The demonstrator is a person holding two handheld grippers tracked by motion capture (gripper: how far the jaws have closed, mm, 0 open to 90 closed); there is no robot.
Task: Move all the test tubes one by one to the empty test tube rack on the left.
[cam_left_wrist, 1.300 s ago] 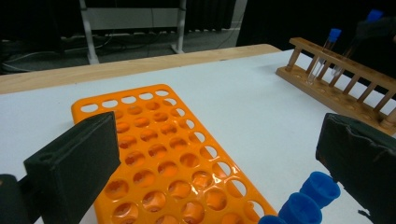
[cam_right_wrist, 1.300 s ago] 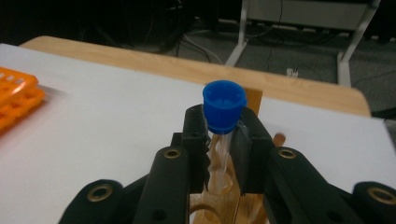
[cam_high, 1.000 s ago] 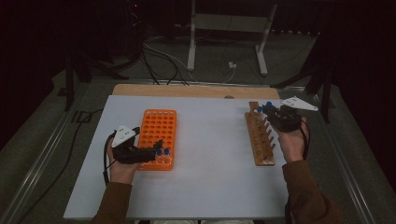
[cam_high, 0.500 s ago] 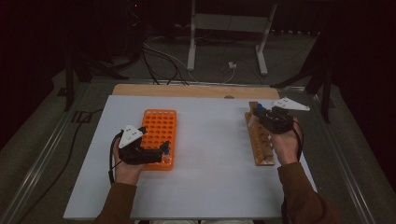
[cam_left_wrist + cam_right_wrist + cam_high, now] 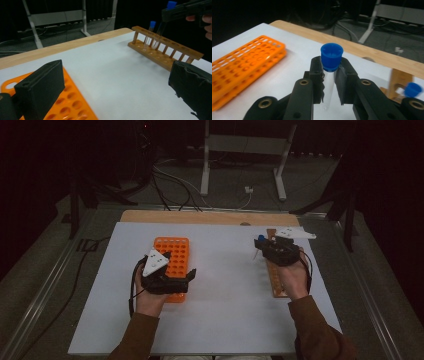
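Note:
A clear test tube with a blue cap [image 5: 331, 57] stands upright between the jaws of my right gripper [image 5: 331, 77], which is shut on it. In the high view that gripper [image 5: 267, 251] hangs just left of the wooden tube rack [image 5: 276, 279], with the tube [image 5: 260, 240] at its tip. A second blue-capped tube [image 5: 150, 32] stands in the wooden rack [image 5: 165, 47]. My left gripper [image 5: 189, 279] hovers over the near end of the orange tube rack [image 5: 172, 251], jaws open and empty. Its own view has the jaws [image 5: 116, 95] wide apart, facing the wooden rack.
The racks lie on a white board [image 5: 220, 315] set on a wooden table [image 5: 200, 217]. A metal stand [image 5: 240, 150] and cables [image 5: 175, 185] are on the floor behind. White board lies bare between the two racks.
My right gripper has moved left, off the wooden rack, carrying the tube. My left gripper has shifted right and a little up over the orange rack's near end.

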